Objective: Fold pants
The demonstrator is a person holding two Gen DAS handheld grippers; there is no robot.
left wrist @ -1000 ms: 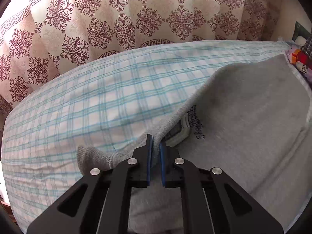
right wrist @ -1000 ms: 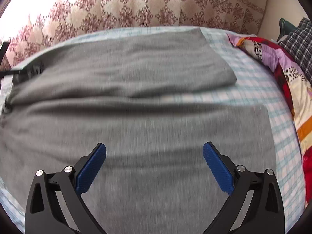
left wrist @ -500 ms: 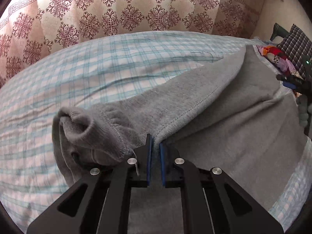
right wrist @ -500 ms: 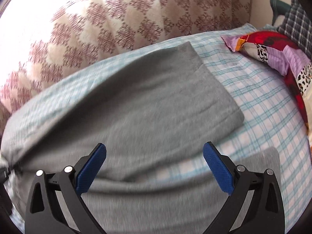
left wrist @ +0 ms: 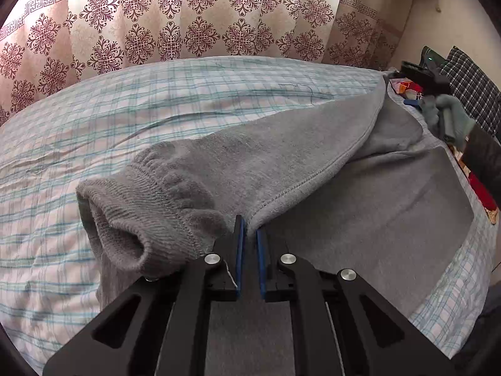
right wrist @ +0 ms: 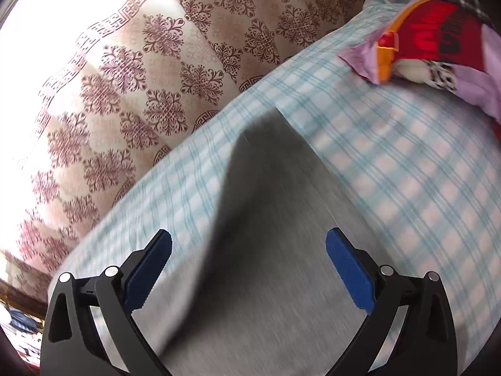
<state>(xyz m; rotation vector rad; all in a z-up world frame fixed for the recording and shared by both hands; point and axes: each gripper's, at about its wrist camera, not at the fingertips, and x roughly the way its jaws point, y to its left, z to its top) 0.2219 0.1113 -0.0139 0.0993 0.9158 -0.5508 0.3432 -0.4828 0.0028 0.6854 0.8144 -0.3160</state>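
Grey sweatpants lie across a blue plaid bed. My left gripper is shut on the pants near a ribbed leg cuff, holding that leg lifted and folded over the flat layer below. In the right wrist view my right gripper stands open above the far end of the pants, nothing between its blue pads; the picture is blurred. From the left wrist view, that right gripper shows far right, held by a gloved hand.
A patterned curtain hangs behind the bed. A red and purple quilt and a dark checked pillow lie at the bed's right end. Bare plaid sheet shows around the pants.
My left gripper has carried the cuffed leg across over the rest of the pants. My right gripper has swung and rolled toward the far end of the pants, still open.
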